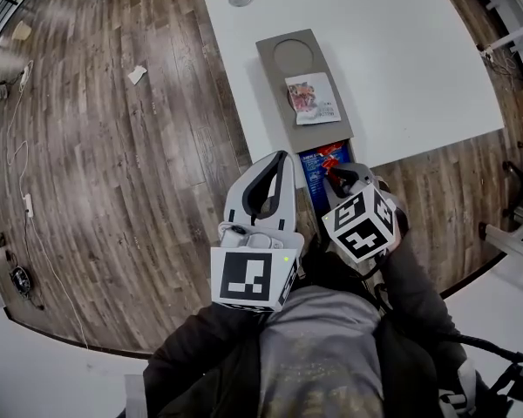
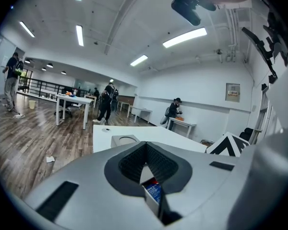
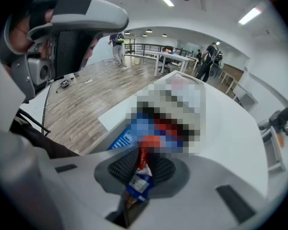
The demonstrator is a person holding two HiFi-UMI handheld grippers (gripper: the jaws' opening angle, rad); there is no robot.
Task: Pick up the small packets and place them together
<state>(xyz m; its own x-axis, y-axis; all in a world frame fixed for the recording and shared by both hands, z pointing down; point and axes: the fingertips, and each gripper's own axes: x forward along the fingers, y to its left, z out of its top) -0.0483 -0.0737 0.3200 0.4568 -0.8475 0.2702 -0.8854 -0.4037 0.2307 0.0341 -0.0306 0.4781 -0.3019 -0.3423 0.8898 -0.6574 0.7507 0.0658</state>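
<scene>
Right hand-held gripper (image 3: 143,166) pinching blue packet (image 1: 316,165), pale packet (image 1: 312,99) beyond

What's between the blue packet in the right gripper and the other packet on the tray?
Nothing visible. The right gripper pinches the blue packet at the near end of the grey tray; only bare tray lies between it and the pale packet. The left gripper sits aside.
</scene>
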